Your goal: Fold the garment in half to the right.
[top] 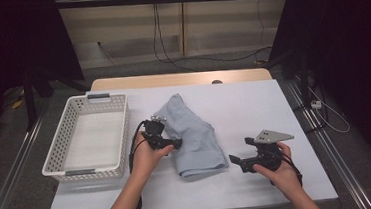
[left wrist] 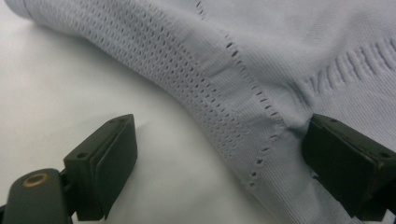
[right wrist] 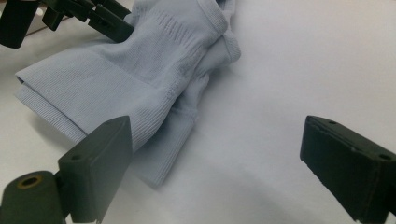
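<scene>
- Lying folded mid-table on the white table [top: 253, 104]: pale blue knit garment [top: 191, 134], just right of the white basket [top: 66, 144].
- Left gripper [top: 176, 143] at garment's left edge; jaws spread wide, one over bare table, the other touching the perforated knit band [left wrist: 205, 93]. Nothing clamped.
- Right gripper [top: 234, 160] just beside garment's right ribbed hem [right wrist: 51, 116]; jaws wide apart, holding nothing, cloth near one jaw.
- Left gripper also seen at top left of right gripper view.
</scene>
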The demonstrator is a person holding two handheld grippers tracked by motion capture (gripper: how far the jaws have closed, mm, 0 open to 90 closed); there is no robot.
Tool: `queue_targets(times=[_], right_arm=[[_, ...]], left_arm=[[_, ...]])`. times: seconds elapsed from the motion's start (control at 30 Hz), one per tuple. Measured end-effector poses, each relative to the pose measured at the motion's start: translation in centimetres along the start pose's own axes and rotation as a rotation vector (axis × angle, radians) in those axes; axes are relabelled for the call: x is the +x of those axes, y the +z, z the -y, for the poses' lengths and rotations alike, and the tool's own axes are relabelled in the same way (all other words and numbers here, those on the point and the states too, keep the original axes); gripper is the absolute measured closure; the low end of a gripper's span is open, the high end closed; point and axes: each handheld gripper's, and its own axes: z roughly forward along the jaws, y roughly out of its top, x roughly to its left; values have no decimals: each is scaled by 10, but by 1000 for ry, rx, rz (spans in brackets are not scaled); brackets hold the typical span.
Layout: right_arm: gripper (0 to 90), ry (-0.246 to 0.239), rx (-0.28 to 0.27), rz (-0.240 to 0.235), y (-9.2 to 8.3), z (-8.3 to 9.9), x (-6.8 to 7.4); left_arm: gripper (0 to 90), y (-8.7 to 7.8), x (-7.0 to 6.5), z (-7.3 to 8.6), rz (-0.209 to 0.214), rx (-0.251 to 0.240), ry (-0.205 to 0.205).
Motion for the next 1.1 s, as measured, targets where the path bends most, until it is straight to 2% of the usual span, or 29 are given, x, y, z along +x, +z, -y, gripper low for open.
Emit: queue_targets(times=[0.17, 0.33, 0.43, 0.5, 0.57, 0.6, 0.7, 0.73, 0.87, 1.0, 1.1], right_arm=[[93, -7, 2, -3, 0, 0, 0], [93, -7, 0, -5, 0, 0, 1], [93, -8, 4, -5, 0, 0, 1], [93, -10, 7, -6, 1, 0, 2], [94, -13, 9, -7, 1, 0, 2], [93, -12, 9, -8, 1, 0, 2], [94, -9, 10, -8, 1, 1, 2], [93, -9, 10, -7, 1, 1, 2], [94, -10, 10, -5, 0, 2, 2], [95, -10, 11, -2, 0, 2, 2], [95, -12, 11, -1, 0, 2, 2]], left_arm=[[106, 0, -1, 2, -14, -11, -11], [112, -1, 0, 4, -10, -19, -14], [212, -2, -4, 4, 20, -12, 1], [287, -1, -7, 4, 23, -18, 16], [302, 0, -8, 4, 15, -17, 12], [320, -1, -9, 4, 28, -14, 9], [450, 0, -13, 4, 56, -14, 16], [470, 1, -14, 4, 47, -18, 17], [520, 2, -16, 4, 57, -12, 14], [637, 1, -20, 3, 69, -5, 15], [693, 0, -20, 2, 71, -3, 17]])
